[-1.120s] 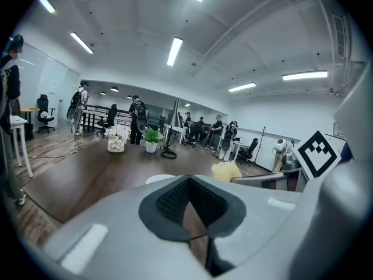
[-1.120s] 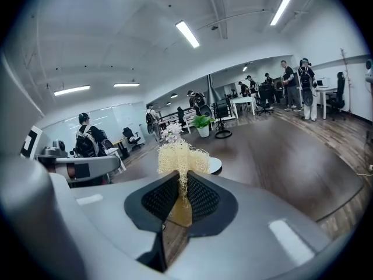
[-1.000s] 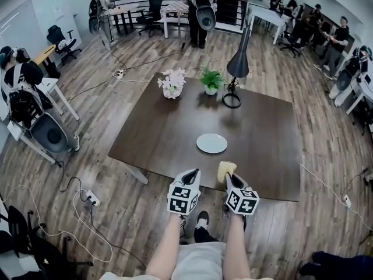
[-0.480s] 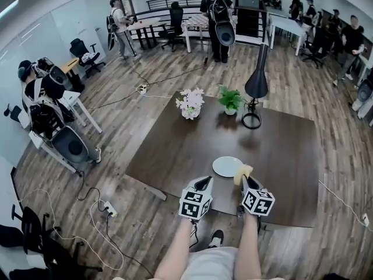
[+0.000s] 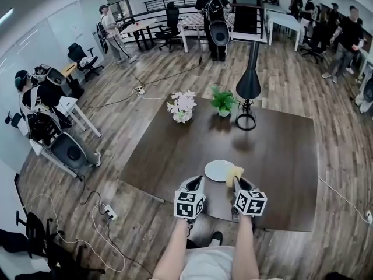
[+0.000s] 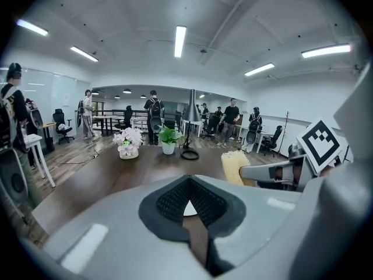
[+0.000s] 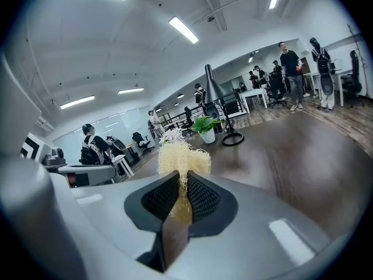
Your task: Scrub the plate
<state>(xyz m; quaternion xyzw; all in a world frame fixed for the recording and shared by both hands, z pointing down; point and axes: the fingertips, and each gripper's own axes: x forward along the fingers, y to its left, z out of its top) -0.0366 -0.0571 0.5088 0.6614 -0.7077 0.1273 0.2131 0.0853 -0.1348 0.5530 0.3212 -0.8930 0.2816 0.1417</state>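
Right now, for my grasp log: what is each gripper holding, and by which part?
The right gripper grips the yellow scrubber by one end, the fluffy top sticking out. The left gripper holds nothing; jaws together.

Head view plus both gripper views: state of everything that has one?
Left gripper: jaws together, empty.
Right gripper: shut on the yellow fibrous scrubber.
Round white plate: flat on the dark brown table, scrubber at its right rim, contact unclear.
Black cone lamp: upright.
Green potted plant: upright.
White potted flowers: upright.
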